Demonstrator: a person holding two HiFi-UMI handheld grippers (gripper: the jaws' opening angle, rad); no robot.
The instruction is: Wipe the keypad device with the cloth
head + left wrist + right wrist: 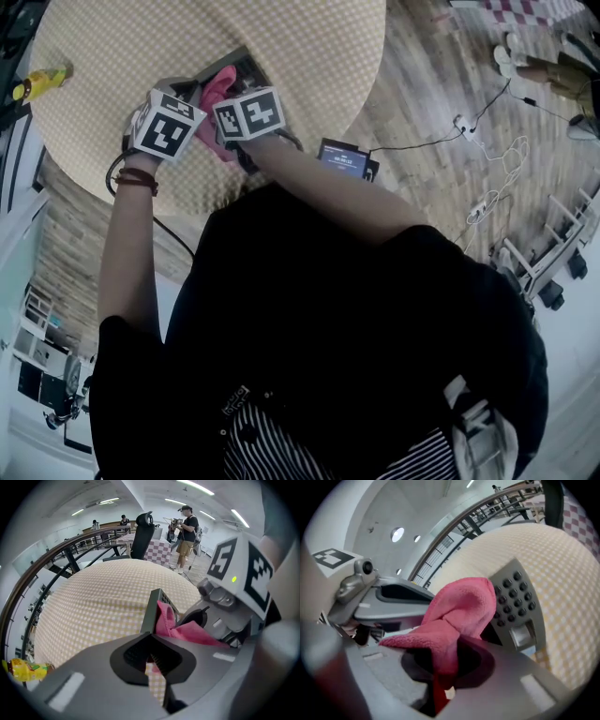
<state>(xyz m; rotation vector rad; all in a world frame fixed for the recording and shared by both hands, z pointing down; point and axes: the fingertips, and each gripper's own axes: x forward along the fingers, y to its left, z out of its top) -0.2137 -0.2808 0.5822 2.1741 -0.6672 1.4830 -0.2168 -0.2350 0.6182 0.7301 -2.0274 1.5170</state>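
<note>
Pinching a fold of the pink cloth (459,609) between its jaws, the right gripper (450,653) holds it up against the button face of the keypad device (518,602), covering the left part of the keys. The grey device stands tilted on its edge on the round bench (562,573), which has a pale checked cover. The left gripper (149,637) meets the device from the other side; its jaws are drawn close together and seem to nip the device's lower edge. The two grippers sit just beside each other near the middle of the bench. A yellow packet (26,670) lies well apart at the bench's rim, and a black office chair (143,534) stands beyond the far side
</note>
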